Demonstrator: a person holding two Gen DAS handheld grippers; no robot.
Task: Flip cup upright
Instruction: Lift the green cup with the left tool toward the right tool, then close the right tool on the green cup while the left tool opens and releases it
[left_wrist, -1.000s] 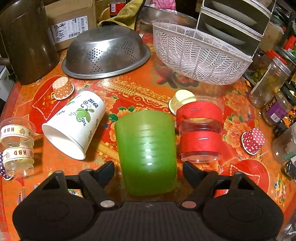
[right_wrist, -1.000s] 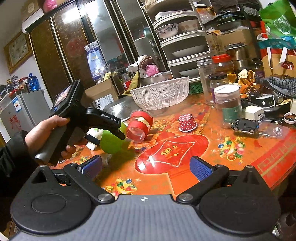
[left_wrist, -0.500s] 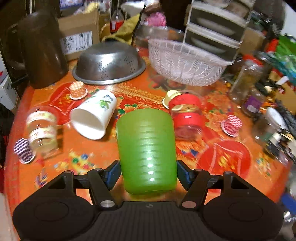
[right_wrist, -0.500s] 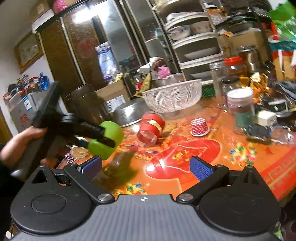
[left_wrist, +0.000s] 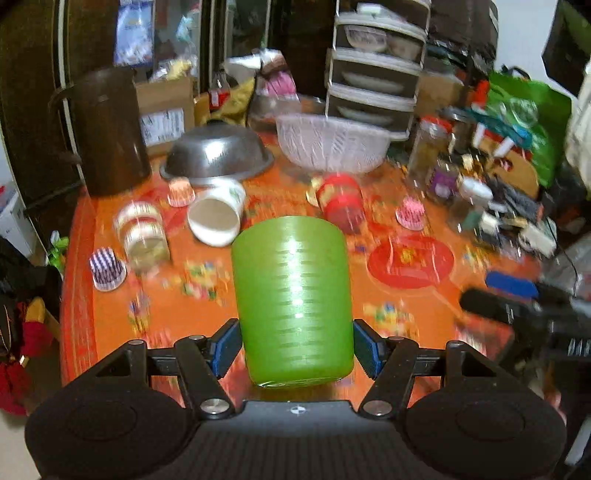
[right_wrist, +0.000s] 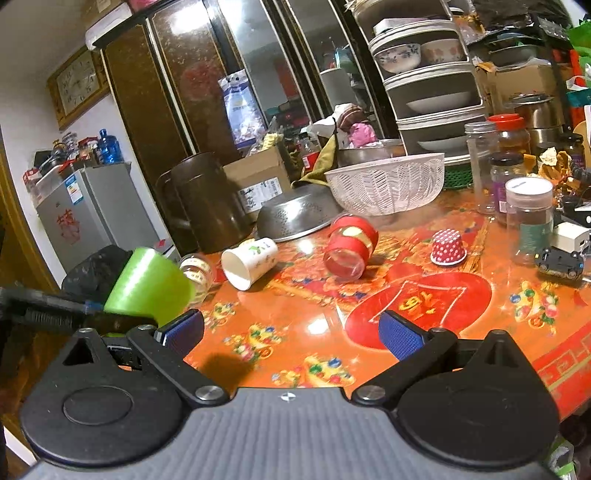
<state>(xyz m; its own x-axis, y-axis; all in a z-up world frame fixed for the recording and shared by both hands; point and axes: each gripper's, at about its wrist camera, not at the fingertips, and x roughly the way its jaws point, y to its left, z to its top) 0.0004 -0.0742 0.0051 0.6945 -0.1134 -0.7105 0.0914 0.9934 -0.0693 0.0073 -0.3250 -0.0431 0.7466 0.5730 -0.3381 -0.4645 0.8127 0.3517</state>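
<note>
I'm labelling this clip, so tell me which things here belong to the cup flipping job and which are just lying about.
Part of the job:
green cup, clamped in the left gripper above the table
right gripper, open, holding nothing

Just lying about:
white paper cup on its side
red-banded jar on its side
metal colander
white basket
red dotted cupcake liner
brown pitcher

Pretty messy table (right_wrist: 461, 332): a white paper cup (right_wrist: 249, 261) and red-banded jar (right_wrist: 349, 245) lie tipped over beyond the fingers. Metal colander (right_wrist: 297, 218) and white basket (right_wrist: 386, 182) sit farther back.
</note>
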